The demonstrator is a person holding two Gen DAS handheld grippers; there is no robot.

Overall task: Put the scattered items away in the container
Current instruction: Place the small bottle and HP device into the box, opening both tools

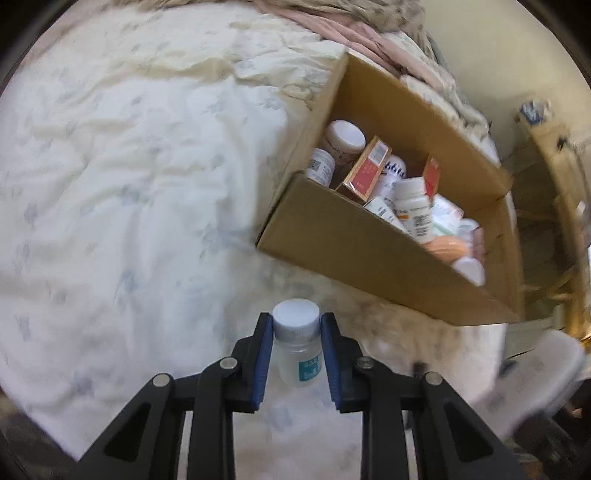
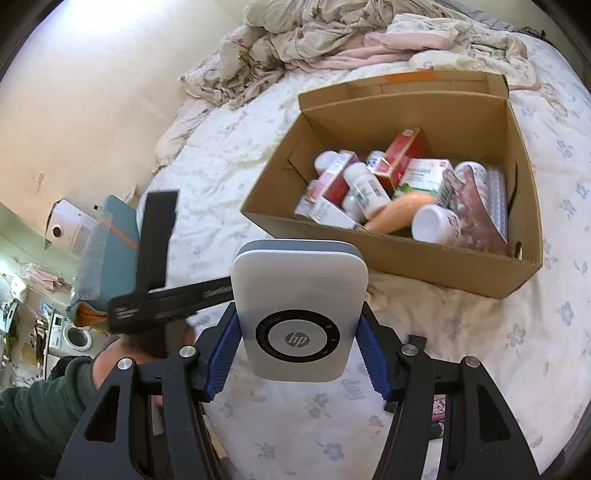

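My left gripper (image 1: 296, 325) is shut on a small clear bottle (image 1: 297, 341) with a white cap, held above the bed, below and left of the cardboard box (image 1: 354, 254). The box holds several medicine bottles and cartons. My right gripper (image 2: 297, 325) is shut on a white HP device (image 2: 299, 314), held above the bed in front of the same box (image 2: 406, 258). The other gripper's black body (image 2: 155, 258) shows at the left of the right wrist view.
The box stands on a white floral bedsheet (image 1: 129, 184). Crumpled blankets (image 2: 332, 33) lie behind the box. Beyond the bed's edge are a teal chair (image 2: 110, 240), a wall and room clutter. Wooden furniture (image 1: 546, 221) stands right of the bed.
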